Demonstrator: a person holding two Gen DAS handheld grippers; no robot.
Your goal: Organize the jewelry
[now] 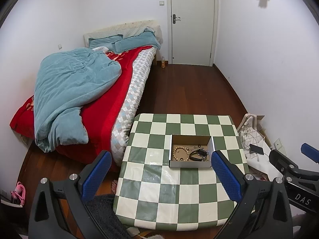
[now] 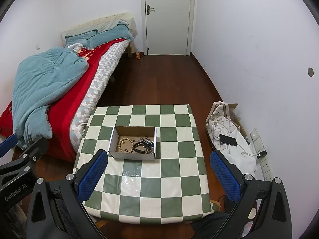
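Note:
A small open cardboard box (image 1: 190, 166) (image 2: 131, 156) stands on a green-and-white checkered table (image 1: 159, 199) (image 2: 169, 179). Inside lie a wooden bead bracelet (image 1: 180, 153) (image 2: 125, 144), a dark strap-like bracelet with a metal chain (image 1: 199, 154) (image 2: 144, 145) and small dark rings. My left gripper (image 1: 161, 174) is open and empty, held above the table's near side, short of the box. My right gripper (image 2: 158, 172) is open and empty, above the table to the right of the box. Each gripper shows at the edge of the other's view.
A bed (image 1: 103, 103) with a teal quilt and red blanket stands left of the table. A bag with a phone (image 2: 228, 140) on white cloth lies on the floor to the right by the wall. A white door (image 1: 192, 22) is at the far end.

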